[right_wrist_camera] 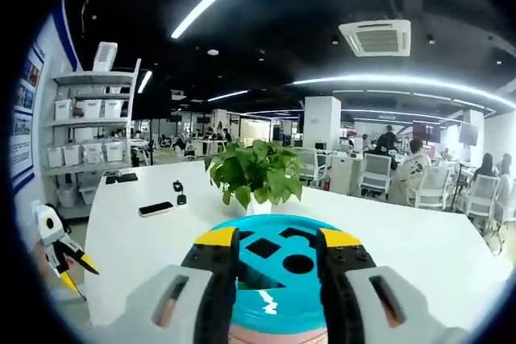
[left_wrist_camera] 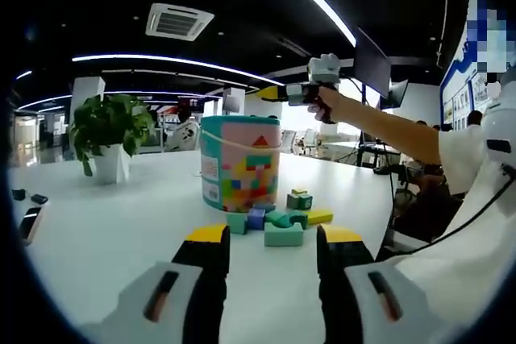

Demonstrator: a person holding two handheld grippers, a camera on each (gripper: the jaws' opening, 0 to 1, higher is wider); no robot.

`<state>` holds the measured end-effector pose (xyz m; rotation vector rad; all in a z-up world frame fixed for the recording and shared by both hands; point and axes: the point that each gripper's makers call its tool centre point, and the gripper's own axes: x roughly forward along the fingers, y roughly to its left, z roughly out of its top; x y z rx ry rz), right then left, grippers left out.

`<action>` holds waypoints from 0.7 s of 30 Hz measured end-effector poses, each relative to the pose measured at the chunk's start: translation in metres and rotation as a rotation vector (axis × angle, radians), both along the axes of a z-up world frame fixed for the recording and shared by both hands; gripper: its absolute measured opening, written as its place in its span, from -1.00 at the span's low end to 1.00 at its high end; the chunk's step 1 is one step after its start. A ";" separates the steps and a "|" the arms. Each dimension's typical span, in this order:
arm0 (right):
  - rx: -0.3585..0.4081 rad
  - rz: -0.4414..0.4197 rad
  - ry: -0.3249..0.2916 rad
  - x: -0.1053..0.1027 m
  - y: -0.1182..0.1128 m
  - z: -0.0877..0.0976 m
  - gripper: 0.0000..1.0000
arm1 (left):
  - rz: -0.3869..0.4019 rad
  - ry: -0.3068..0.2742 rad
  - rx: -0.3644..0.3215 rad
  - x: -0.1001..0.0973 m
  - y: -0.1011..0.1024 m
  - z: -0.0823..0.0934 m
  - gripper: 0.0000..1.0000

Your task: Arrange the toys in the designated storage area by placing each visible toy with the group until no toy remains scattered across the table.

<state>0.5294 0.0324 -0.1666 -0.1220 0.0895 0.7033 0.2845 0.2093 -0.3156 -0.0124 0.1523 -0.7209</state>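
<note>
A colourful toy bucket [left_wrist_camera: 239, 163] stands on the white table [left_wrist_camera: 121, 231]. Loose blocks lie at its base: a green one [left_wrist_camera: 284, 234], a blue one [left_wrist_camera: 256, 217], a yellow one [left_wrist_camera: 319, 217] and small green cubes [left_wrist_camera: 299, 199]. My left gripper [left_wrist_camera: 274, 241] is low over the table just short of these blocks, open, with nothing between its jaws. A person's hand holds my right gripper [left_wrist_camera: 271, 93] in the air above the bucket. In the right gripper view, that gripper [right_wrist_camera: 278, 239] is open over the bucket's teal lid [right_wrist_camera: 270, 275], which has shape cut-outs.
A potted plant [left_wrist_camera: 111, 130] [right_wrist_camera: 256, 171] stands behind the bucket. Phones [left_wrist_camera: 28, 219] [right_wrist_camera: 156, 209] and a small black item [right_wrist_camera: 181, 196] lie further out on the table. A rocket-shaped figure [right_wrist_camera: 56, 247] and shelves [right_wrist_camera: 93, 118] stand beyond the table's edge. A person's arm [left_wrist_camera: 387, 122] reaches in from the right.
</note>
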 end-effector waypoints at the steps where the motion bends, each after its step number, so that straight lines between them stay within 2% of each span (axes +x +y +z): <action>1: -0.007 -0.004 -0.003 0.000 -0.001 -0.001 -0.28 | 0.000 0.000 0.001 0.000 0.000 0.000 -0.12; 6: 0.004 -0.002 -0.026 -0.006 -0.010 -0.001 -0.32 | 0.001 0.001 0.005 0.000 0.000 -0.001 -0.12; 10: -0.036 0.006 -0.026 -0.010 -0.014 -0.011 -0.40 | 0.006 0.005 0.005 0.001 0.001 -0.001 -0.12; 15: 0.001 0.011 -0.030 -0.019 -0.023 -0.009 -0.41 | 0.008 -0.002 0.006 0.001 0.002 0.001 -0.12; 21: 0.002 0.031 -0.040 -0.033 -0.027 -0.010 -0.41 | 0.004 0.001 0.011 0.001 0.000 -0.001 -0.12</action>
